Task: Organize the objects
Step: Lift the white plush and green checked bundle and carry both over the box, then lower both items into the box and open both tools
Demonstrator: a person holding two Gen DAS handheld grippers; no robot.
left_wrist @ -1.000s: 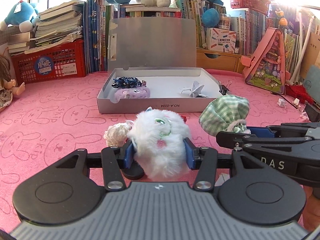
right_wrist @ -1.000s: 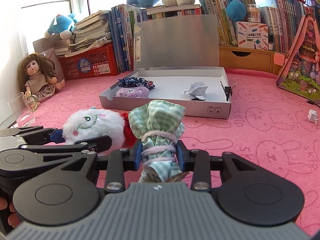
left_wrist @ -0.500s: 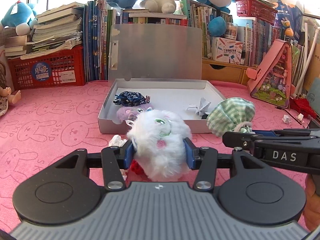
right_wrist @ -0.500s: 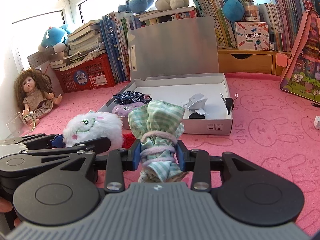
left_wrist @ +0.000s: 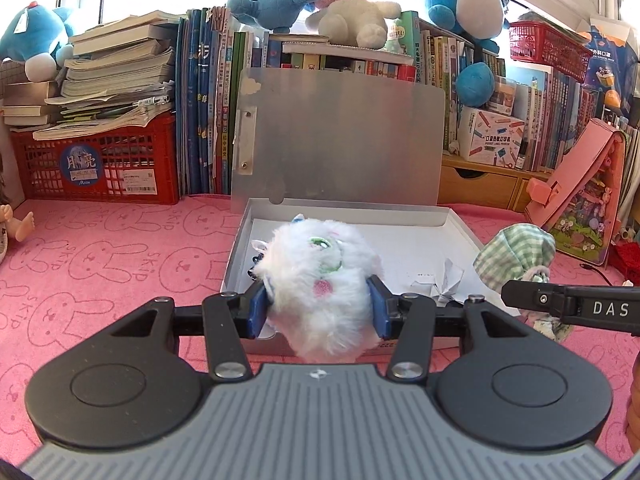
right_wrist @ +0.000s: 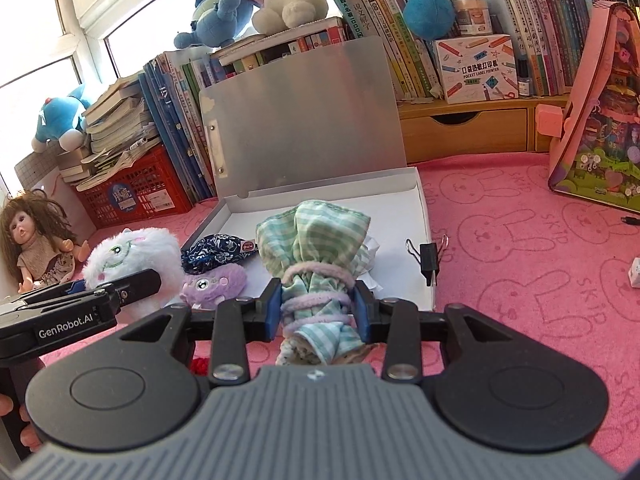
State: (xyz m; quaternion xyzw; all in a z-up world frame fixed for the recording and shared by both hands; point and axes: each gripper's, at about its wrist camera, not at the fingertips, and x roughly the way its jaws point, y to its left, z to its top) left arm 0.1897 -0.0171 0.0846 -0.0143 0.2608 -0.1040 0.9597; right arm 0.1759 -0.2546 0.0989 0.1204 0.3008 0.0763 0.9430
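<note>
My left gripper (left_wrist: pixel 318 312) is shut on a fluffy white plush toy (left_wrist: pixel 320 280) and holds it above the front left of the open white box (left_wrist: pixel 460 220). My right gripper (right_wrist: pixel 318 310) is shut on a green checked cloth bundle (right_wrist: pixel 316 240) tied with pink cord, above the box's front edge (right_wrist: pixel 424 216). The bundle also shows in the left wrist view (left_wrist: pixel 516 256), the plush in the right wrist view (right_wrist: pixel 132 256). Inside the box lie a dark blue patterned pouch (right_wrist: pixel 216 250), a purple plush (right_wrist: pixel 214 286) and a folded white paper (left_wrist: pixel 444 280).
The box lid (left_wrist: pixel 340 140) stands upright behind the box. A black binder clip (right_wrist: pixel 430 256) sits on the box's right rim. A doll (right_wrist: pixel 32 240) sits at the left, a red crate (left_wrist: pixel 100 168) and books at the back, a pink toy house (right_wrist: pixel 600 120) at the right.
Both grippers have risen and moved forward with their objects, from the pink mat in front of the box to over the box's front part.
</note>
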